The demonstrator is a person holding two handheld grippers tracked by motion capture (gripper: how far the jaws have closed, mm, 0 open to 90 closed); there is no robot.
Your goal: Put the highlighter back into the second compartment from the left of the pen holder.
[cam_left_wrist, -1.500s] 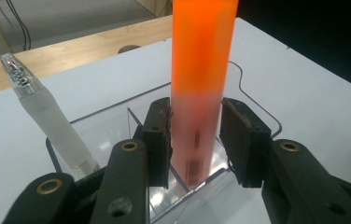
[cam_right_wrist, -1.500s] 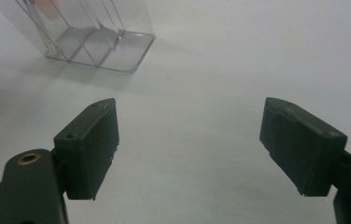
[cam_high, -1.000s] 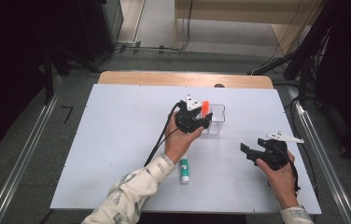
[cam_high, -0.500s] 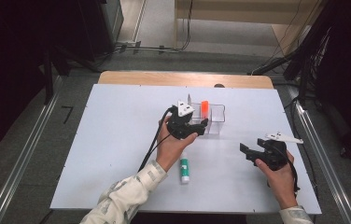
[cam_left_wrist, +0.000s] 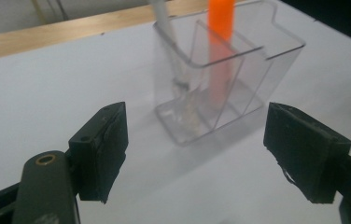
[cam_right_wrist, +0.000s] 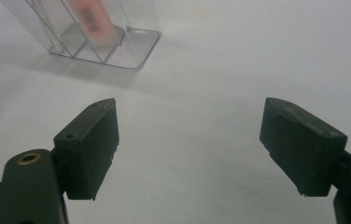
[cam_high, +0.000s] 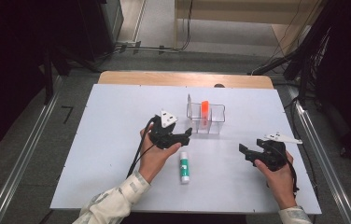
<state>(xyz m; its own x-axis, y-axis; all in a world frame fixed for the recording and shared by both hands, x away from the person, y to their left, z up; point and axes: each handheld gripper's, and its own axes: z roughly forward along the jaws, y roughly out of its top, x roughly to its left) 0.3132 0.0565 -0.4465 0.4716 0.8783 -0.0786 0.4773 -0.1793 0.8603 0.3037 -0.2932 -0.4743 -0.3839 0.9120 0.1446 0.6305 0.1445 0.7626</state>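
Loads of bare counter [cam_high: 113, 140] on the left side and between the two grippers. The clear organizer [cam_high: 206, 119], with an orange marker [cam_high: 205, 108] standing in it, sits just ahead of the left gripper [cam_high: 188, 134]. A glue stick [cam_high: 184, 167] lies beside that hand.

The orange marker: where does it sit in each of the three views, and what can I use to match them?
High view: orange marker stands upright in the clear holder, upper centre.
Left gripper view: marker at top centre, in a middle compartment.
Right gripper view: its lower end at top left.
Shared landmark: the clear holder.
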